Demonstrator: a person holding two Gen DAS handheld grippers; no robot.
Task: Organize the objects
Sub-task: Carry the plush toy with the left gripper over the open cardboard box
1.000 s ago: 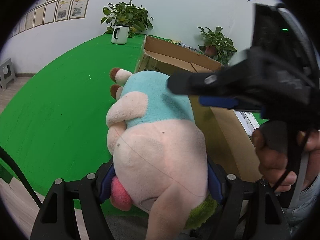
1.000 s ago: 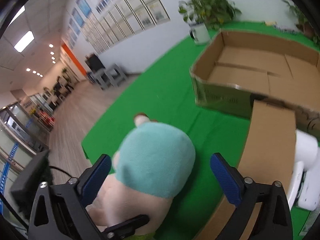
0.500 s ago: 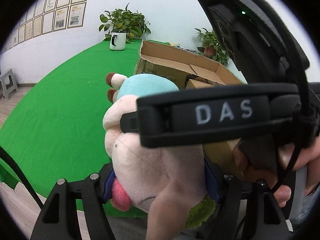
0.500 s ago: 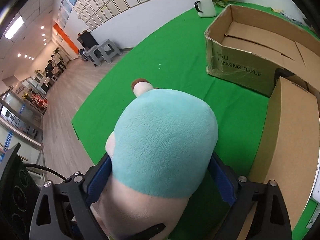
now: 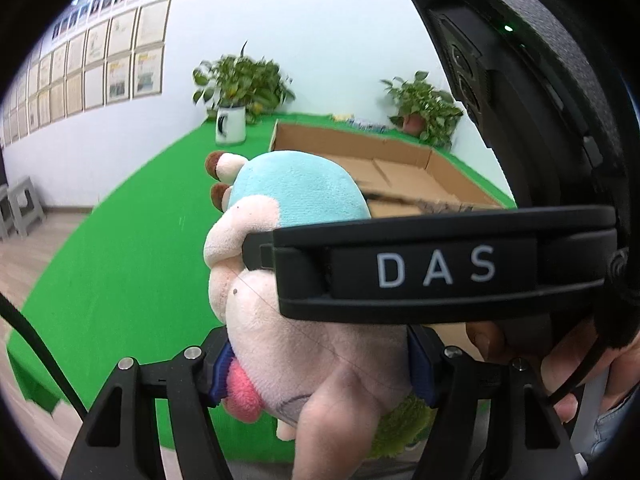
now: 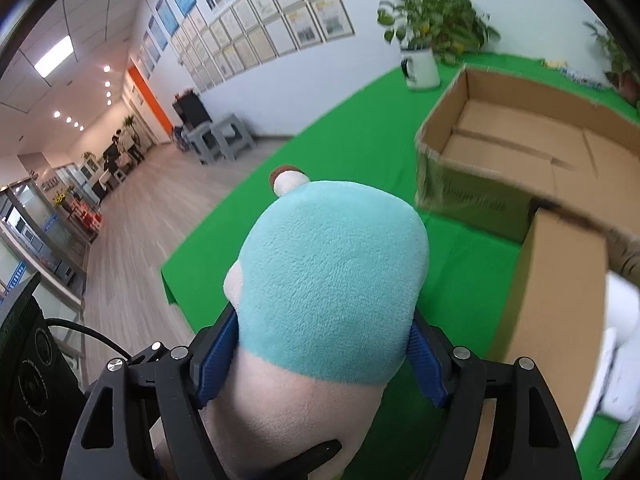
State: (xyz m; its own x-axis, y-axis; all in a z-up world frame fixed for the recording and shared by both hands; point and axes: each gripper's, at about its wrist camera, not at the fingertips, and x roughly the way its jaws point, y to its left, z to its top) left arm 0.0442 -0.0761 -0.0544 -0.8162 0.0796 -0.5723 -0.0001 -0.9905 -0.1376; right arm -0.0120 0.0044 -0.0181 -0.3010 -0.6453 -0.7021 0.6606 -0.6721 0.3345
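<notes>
Cardboard box (image 6: 532,152) sits open — both tongs (image 5: 320,364) (image 6: 324,356) just closed, clamping plush toy (image 6: 332,280).

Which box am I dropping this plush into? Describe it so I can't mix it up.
On the green cloth, past the plush toy, stands an open cardboard box near the white mug planter. Unlike the upright cardboard panel nearer by, it shows its empty floor.
</notes>
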